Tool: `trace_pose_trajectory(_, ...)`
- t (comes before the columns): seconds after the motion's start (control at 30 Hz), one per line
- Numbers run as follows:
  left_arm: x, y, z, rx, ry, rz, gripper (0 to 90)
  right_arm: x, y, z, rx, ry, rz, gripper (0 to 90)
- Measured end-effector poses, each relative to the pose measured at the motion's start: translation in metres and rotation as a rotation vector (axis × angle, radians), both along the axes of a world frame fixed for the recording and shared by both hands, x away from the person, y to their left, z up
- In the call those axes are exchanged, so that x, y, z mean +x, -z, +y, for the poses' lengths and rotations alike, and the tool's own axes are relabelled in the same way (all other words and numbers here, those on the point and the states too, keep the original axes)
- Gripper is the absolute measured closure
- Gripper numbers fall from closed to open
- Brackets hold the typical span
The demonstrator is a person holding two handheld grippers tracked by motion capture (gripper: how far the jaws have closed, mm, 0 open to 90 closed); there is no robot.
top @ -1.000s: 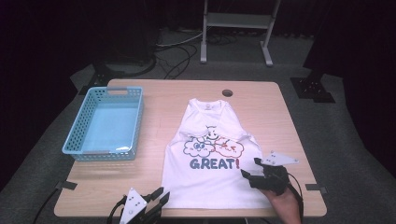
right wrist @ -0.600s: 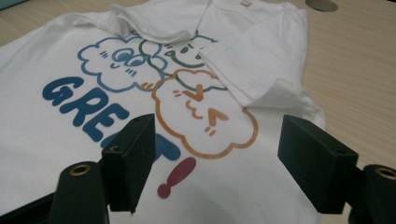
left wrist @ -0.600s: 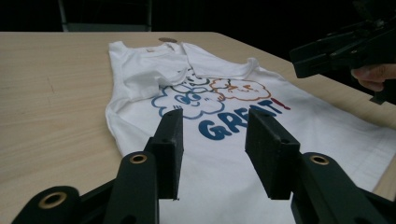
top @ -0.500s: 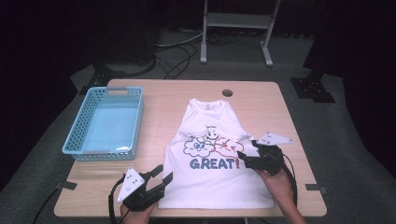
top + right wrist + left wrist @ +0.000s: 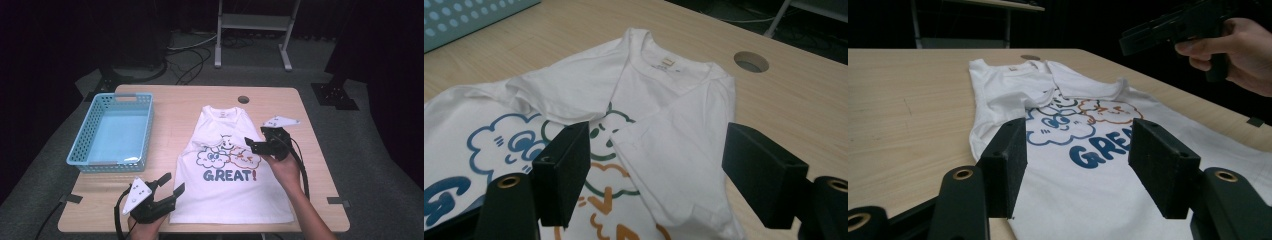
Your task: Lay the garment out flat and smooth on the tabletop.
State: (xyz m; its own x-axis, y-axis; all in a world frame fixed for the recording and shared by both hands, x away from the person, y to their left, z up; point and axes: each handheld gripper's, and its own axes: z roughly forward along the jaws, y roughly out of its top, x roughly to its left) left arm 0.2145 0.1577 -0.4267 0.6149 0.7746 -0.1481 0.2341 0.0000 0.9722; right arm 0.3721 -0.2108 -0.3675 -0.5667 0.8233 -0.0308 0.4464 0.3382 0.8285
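Above the folded-sleeve T-shirt (image 5: 227, 165), both hand-held grippers, jaws apart

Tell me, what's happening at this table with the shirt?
A person is folding a white T-shirt on a wooden table, using a handheld gripper in each hand. Both sleeves are already folded in over the chest. The left gripper sits by the shirt's bottom left corner; its jaws have just been opening and hold nothing. The right gripper hovers open above the right sleeve. A blue basket stands at the left.

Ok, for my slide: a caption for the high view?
Two open handheld grippers, left gripper and right gripper, over a white T-shirt with sleeves folded in.
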Motion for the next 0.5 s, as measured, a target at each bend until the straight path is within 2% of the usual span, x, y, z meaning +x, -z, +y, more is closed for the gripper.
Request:
trace_pose_trajectory(0.13,0.001,-0.003,0.003,-0.006,-0.010,-0.014,36.9,0.016,-0.004,0.008,0.000,0.005,0.016,27.1)
trace_pose_trajectory(0.2,0.001,-0.006,0.004,-0.002,-0.017,-0.026,35.9,0.022,-0.004,0.014,-0.004,0.002,0.005,28.8)
trace_pose_trajectory(0.27,0.001,-0.008,0.005,-0.013,-0.022,-0.031,34.4,0.031,-0.003,0.022,-0.033,-0.005,0.025,28.7)
trace_pose_trajectory(0.33,0.001,-0.009,0.007,-0.014,-0.026,-0.035,33.3,0.037,0.000,0.029,-0.041,-0.011,0.022,32.3)
trace_pose_trajectory(0.5,0.001,-0.010,0.011,-0.018,-0.031,-0.039,32.7,0.053,0.013,0.049,-0.103,-0.027,0.082,37.3)
